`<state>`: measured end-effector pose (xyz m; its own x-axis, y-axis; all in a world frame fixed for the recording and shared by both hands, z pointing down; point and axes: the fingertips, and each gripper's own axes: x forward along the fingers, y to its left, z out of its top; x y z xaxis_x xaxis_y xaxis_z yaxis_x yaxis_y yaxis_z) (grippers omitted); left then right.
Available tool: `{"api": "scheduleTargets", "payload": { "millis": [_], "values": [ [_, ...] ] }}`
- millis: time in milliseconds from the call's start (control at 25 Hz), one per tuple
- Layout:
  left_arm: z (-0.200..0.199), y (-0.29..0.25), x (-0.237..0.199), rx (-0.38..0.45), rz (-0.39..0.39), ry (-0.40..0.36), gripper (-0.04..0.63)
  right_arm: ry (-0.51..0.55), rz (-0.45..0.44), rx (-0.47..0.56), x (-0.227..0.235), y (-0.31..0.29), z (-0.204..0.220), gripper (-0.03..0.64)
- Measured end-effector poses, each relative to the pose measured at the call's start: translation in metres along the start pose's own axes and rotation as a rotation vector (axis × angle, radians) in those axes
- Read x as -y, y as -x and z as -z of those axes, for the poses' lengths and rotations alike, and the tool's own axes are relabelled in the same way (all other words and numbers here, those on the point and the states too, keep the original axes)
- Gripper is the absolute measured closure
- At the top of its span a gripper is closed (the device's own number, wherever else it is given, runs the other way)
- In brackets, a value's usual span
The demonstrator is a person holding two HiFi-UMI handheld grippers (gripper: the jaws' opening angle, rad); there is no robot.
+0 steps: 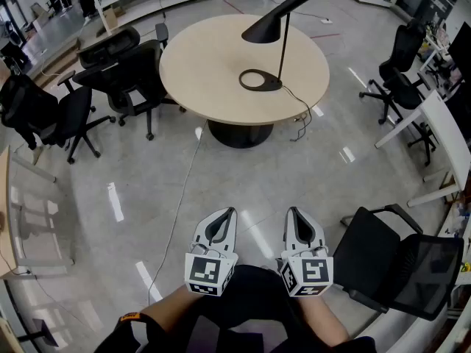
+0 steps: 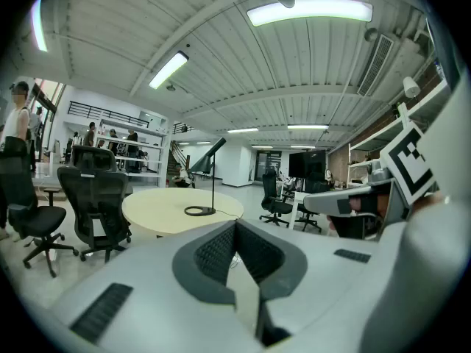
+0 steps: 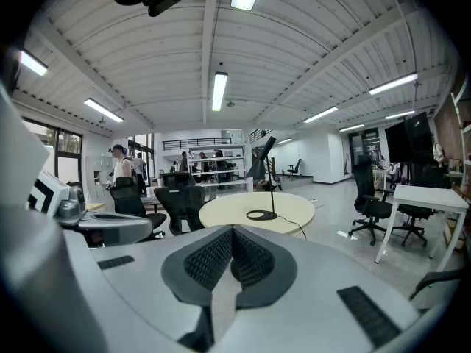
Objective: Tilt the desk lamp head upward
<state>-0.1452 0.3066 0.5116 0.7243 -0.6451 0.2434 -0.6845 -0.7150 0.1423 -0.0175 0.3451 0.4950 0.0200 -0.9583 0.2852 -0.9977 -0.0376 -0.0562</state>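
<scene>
While left tool (image 1: 229, 212), right tool (image 1: 294, 212) closed, desk lamp (image 1: 274, 84) far ahead, head (image 1: 270, 23) seemingly drooped.

No word, number or brand can be read anywhere here. The only printed marks are black-and-white square code patterns, not letters. One set is on the marker cube (image 1: 208, 272) of the left gripper (image 1: 231, 212), the other on the cube (image 1: 309, 272) of the right gripper (image 1: 292, 212). Both sit at six o'clock from the round table (image 1: 193, 65).
</scene>
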Motion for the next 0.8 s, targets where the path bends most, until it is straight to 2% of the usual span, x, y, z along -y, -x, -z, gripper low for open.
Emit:
{"api": "scheduleTargets", "payload": {
  "millis": [360, 800],
  "values": [
    [-0.007, -0.001, -0.065, 0.006, 0.039, 0.01, 0.549, 0.019, 0.021, -0.018, -0.048, -0.042, -0.007, 0.607],
    [-0.01, -0.042, -0.085, -0.015, 0.022, 0.025, 0.549, 0.021, -0.016, -0.036, -0.033, -0.095, -0.014, 0.607]
  ]
}}
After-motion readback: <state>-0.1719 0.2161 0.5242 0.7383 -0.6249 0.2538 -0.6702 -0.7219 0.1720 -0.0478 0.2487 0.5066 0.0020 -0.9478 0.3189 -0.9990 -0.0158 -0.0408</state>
